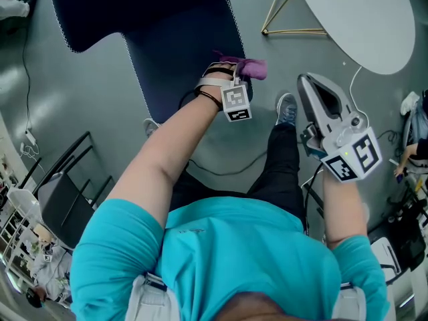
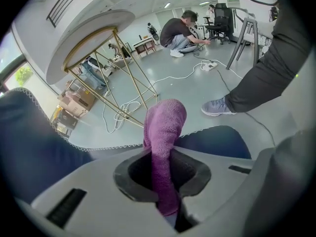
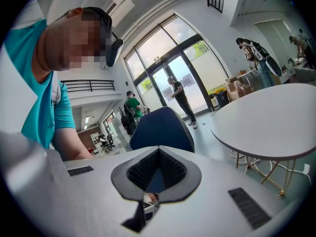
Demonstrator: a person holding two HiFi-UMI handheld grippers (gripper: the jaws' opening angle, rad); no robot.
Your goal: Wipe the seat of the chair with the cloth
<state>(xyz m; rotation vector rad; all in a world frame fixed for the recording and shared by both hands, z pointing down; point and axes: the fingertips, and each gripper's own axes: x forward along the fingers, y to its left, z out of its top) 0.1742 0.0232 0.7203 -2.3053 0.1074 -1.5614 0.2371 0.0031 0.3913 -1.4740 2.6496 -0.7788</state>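
Okay, my left hand-held gripper (image 2: pixel 164 179) clamps the purple cloth (image 2: pixel 165 125) mid-fold. It's soft and light, its limp end flopping ahead of the jaws over the chair seat (image 2: pixel 217 138), maybe touching. My right hand-held gripper (image 3: pixel 157 174) is closed, empty.

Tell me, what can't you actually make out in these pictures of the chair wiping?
- Head view: whether the cloth touches the chair; the left gripper covers the contact.
- Head view: the chair's far end, cut off by the top edge.
- Left gripper view: the cloth's lower end, lost between the jaws clamped on it.
- Right gripper view: most of the chair, hidden behind the right gripper body.
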